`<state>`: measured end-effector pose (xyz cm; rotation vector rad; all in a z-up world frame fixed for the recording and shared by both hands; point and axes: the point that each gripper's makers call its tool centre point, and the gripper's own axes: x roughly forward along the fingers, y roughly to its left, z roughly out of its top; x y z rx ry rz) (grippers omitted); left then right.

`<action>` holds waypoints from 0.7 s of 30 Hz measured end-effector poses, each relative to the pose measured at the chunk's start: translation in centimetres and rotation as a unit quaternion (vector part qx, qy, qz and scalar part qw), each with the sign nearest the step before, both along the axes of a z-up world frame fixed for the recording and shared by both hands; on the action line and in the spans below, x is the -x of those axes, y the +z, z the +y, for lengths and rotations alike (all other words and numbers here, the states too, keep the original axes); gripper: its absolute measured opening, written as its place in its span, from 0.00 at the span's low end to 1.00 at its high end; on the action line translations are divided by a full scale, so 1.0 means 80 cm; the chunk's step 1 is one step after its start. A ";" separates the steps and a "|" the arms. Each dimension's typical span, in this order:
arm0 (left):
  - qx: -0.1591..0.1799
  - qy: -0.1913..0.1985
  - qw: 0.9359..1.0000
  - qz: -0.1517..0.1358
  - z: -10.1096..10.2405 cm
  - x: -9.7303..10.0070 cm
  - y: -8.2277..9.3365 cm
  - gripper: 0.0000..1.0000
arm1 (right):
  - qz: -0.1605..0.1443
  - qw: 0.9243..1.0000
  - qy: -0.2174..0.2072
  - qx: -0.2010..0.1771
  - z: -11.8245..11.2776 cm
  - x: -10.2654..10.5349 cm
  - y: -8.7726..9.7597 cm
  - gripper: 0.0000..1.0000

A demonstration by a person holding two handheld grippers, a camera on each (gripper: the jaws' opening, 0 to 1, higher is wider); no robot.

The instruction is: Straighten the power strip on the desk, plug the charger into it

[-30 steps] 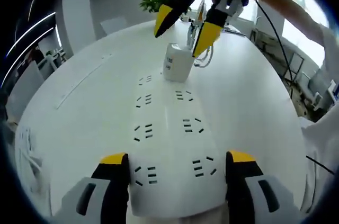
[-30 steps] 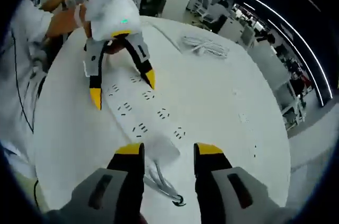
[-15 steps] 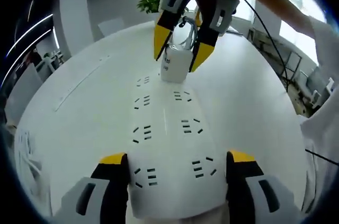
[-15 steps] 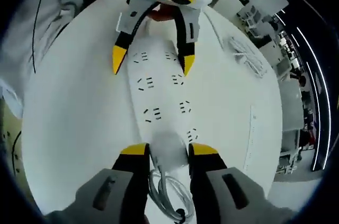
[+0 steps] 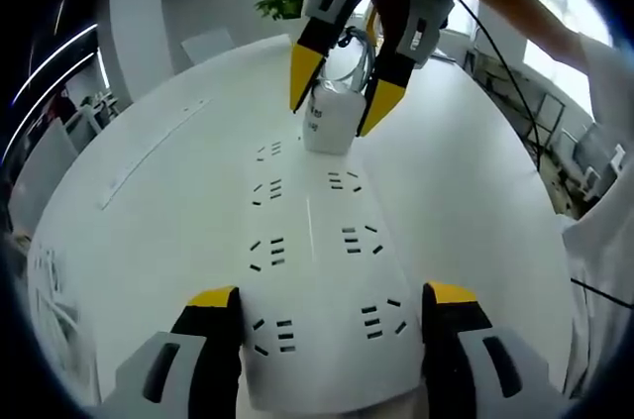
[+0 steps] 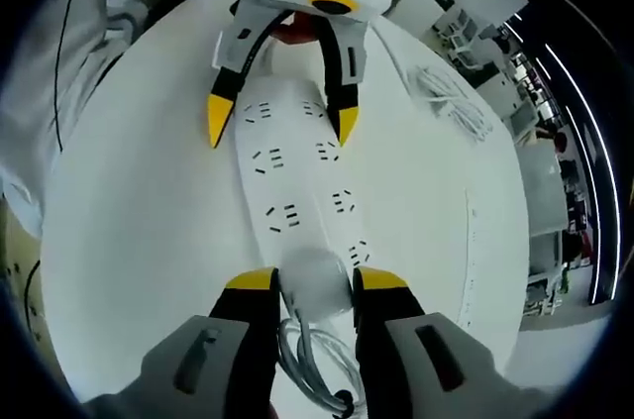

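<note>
Two hand-held grippers: my right [image 6: 305,283] pinches charger [image 6: 315,280] seated in power strip [image 5: 317,270]; left [image 5: 327,305] spread, straddling strip end to steady it on tabletop [image 5: 149,201].

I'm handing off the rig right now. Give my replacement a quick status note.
Right hand-held gripper: jaws on either side of the charger, full grip not certain.
Left hand-held gripper: open, straddling the near end of the power strip.
The power strip lies straight between the two; the charger stands on its far end, looking seated; its cable is coiled beyond.
Left: confirm it is fully plugged, then release.
</note>
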<state>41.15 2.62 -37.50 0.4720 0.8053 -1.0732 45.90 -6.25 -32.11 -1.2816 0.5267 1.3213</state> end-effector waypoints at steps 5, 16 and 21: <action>0.000 -0.014 1.000 0.000 -0.003 0.000 0.000 0.74 | 0.010 1.000 -0.024 -0.012 -0.004 0.004 0.000 0.28; -0.002 -0.034 0.999 0.000 -0.009 0.002 0.000 0.74 | 0.007 0.997 -0.075 -0.002 -0.012 0.016 -0.001 0.28; 0.003 -0.056 0.998 -0.001 -0.012 0.005 0.000 0.74 | 0.004 0.995 -0.099 -0.001 -0.016 0.024 0.000 0.28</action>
